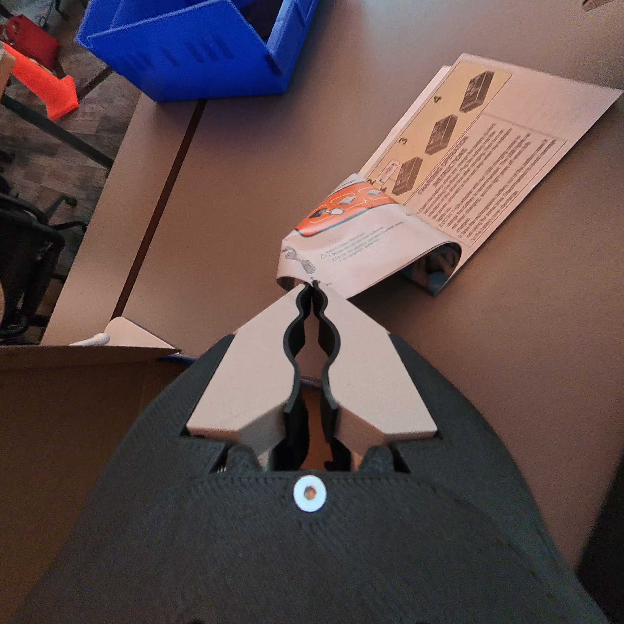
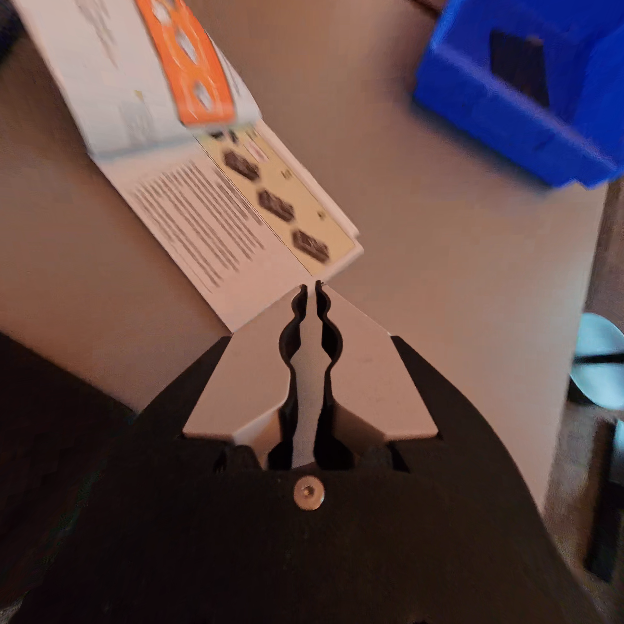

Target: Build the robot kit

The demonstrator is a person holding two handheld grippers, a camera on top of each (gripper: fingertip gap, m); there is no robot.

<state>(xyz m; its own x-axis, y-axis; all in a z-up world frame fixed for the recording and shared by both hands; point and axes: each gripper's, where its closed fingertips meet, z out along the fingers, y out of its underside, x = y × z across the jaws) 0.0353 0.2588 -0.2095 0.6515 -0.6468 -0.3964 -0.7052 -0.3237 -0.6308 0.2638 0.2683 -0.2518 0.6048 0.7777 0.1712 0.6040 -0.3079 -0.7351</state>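
Left wrist view: the left gripper [image 1: 311, 286] has its 2 fingers [image 1: 263, 368] pinched together on the near edge of a curled page of an instruction booklet [image 1: 472, 162]. The page arches up off the tan worktop [image 1: 371, 44] and bends toward the camera, so the pinched edge sits straight ahead of the fingertips. The rest of the booklet lies flat beyond, its long axis running away to the upper right. A blue plastic bin [image 1: 189, 50] stands well apart at the upper left, on the far side of a dark seam in the worktop. A brown cardboard box [image 1: 67, 405] sits just beside the gripper at the lower left.

Right wrist view: this picture is blurred. The right gripper [image 2: 311, 286] shows its 2 fingers [image 2: 364, 368] nearly closed, with a thin gap at the tips, holding nothing. The tips sit at the near edge of the same booklet [image 2: 209, 216], close to its near right corner; whether they touch the paper cannot be told. The booklet's long axis runs away to the upper left, toward the lifted page with its orange panel [image 2: 192, 67]. The blue bin [image 2: 506, 111] is well apart at the upper right.
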